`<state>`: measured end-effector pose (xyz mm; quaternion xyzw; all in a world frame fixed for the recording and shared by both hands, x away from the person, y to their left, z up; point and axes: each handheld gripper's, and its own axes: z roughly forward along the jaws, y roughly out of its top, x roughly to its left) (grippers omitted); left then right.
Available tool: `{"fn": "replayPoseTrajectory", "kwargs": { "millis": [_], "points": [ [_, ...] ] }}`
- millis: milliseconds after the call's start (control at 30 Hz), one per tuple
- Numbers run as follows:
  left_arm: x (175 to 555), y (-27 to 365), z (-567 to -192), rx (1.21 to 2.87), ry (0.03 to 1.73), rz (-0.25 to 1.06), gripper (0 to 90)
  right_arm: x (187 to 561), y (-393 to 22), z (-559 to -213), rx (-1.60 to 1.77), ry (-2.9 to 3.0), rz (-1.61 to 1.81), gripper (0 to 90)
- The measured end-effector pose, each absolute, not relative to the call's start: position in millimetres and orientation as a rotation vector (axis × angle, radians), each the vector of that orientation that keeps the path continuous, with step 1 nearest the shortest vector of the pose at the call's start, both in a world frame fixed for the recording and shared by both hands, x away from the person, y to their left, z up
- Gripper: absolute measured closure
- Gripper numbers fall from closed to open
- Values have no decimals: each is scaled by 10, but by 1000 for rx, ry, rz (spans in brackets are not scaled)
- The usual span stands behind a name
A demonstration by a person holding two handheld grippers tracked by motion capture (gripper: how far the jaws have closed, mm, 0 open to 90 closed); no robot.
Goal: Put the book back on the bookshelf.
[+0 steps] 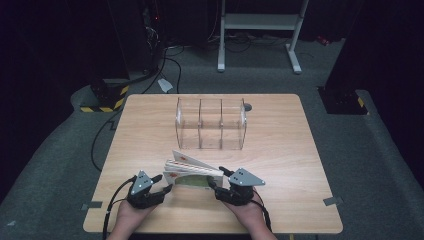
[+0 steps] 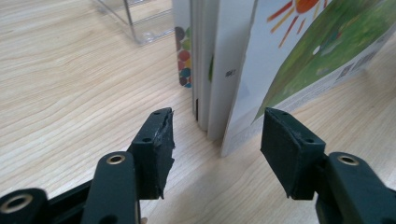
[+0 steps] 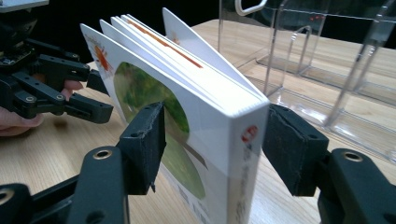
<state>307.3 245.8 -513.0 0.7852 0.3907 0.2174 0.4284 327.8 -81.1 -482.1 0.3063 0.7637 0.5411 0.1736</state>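
Squarely between right gripper [image 3: 212, 149] jaws, book [image 3: 187, 112].

Dark room; grey carpet floor [image 1: 370, 165]; white metal stand [image 1: 260, 22]; black cables [image 1: 167, 60] behind wooden table [image 1: 150, 130].

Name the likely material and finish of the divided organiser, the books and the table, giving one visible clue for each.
Divided organiser: probably clear acrylic, glossy; the table shows through its walls, and its edges catch light.
Books: glossy printed card covers over white paper pages; the cover shines and the thin leaves fan apart.
Table: light wood or wood-look laminate, matte; grain lines run across it, and which it is cannot be told.
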Motion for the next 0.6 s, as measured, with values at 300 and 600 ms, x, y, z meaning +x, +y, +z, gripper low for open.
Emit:
{"fn": "replayPoseTrajectory", "kwargs": {
  "millis": [300, 600],
  "points": [
    [3056, 2556, -5139, 1946, 1030, 565, 405, 3335, -728, -4816, 857, 2190, 1533, 421],
    [3043, 2679, -5149, 1928, 1122, 601, 385, 3359, -721, -4795, 856, 2194, 1537, 472]
  ]
}}
